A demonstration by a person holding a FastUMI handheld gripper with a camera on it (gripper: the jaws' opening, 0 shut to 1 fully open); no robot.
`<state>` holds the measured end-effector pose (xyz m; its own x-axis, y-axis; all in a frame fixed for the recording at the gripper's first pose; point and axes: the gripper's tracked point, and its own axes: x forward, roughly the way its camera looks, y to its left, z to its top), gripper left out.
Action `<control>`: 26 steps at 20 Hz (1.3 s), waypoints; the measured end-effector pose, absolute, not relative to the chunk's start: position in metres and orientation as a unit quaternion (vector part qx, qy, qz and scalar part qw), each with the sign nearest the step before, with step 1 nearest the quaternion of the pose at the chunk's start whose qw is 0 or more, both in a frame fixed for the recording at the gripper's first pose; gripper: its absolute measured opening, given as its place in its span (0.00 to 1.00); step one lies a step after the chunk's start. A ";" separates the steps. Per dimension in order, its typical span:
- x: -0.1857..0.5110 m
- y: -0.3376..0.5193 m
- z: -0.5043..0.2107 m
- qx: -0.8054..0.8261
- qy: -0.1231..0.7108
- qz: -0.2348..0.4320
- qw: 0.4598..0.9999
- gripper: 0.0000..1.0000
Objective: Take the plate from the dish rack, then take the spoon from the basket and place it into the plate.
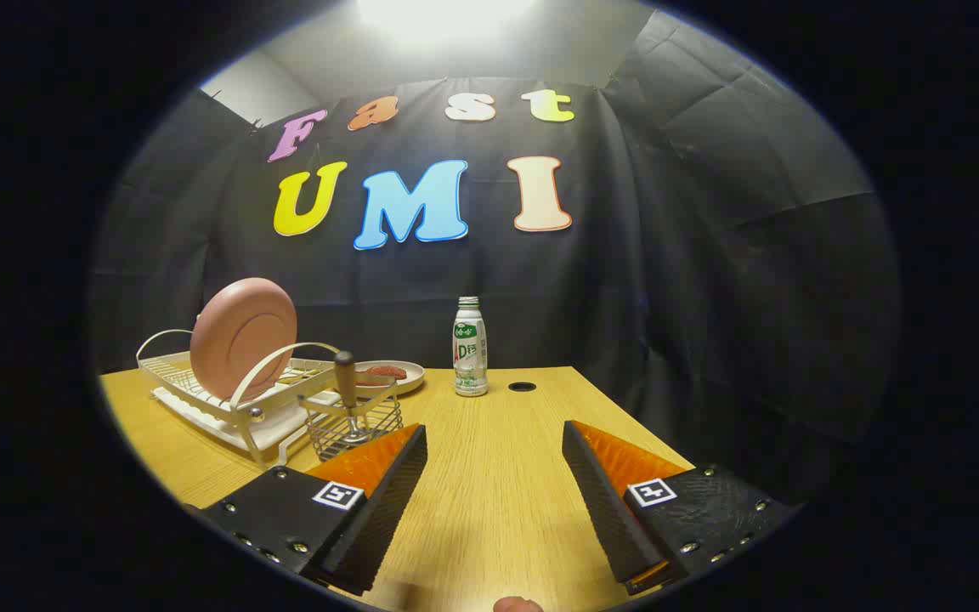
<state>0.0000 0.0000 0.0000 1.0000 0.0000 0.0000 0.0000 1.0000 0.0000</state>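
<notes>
Plate stands upright in the dish rack at the table's far-left corner, lower rim hidden; gripper wide open, empty.

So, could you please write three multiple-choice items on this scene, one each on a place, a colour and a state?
1. Where does the spoon stand?
A. in the wire basket
B. on the table
C. in the dish rack

2. What colour is the plate in the rack?
A. blue
B. pink
C. green

3. How is the gripper?
A. shut on the spoon
B. shut on the bottle
C. open, holding nothing

Key:
1 A, its handle rises from the basket.
2 B, pink, upright in the rack.
3 C, fingers apart over bare table, short of the bottle.
</notes>
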 end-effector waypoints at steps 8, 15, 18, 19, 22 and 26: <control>0.041 -0.023 0.038 0.007 -0.020 -0.037 0.999 0.97; -0.023 -0.007 0.122 -0.008 -0.024 -0.042 0.999 0.97; -0.040 0.017 0.152 -0.013 -0.033 -0.043 0.998 0.97; -0.042 0.024 0.158 -0.012 -0.030 -0.046 0.998 0.97; -0.049 0.047 0.184 -0.005 -0.037 -0.049 0.998 0.97; -0.052 0.087 0.217 -0.016 -0.050 -0.031 0.998 0.97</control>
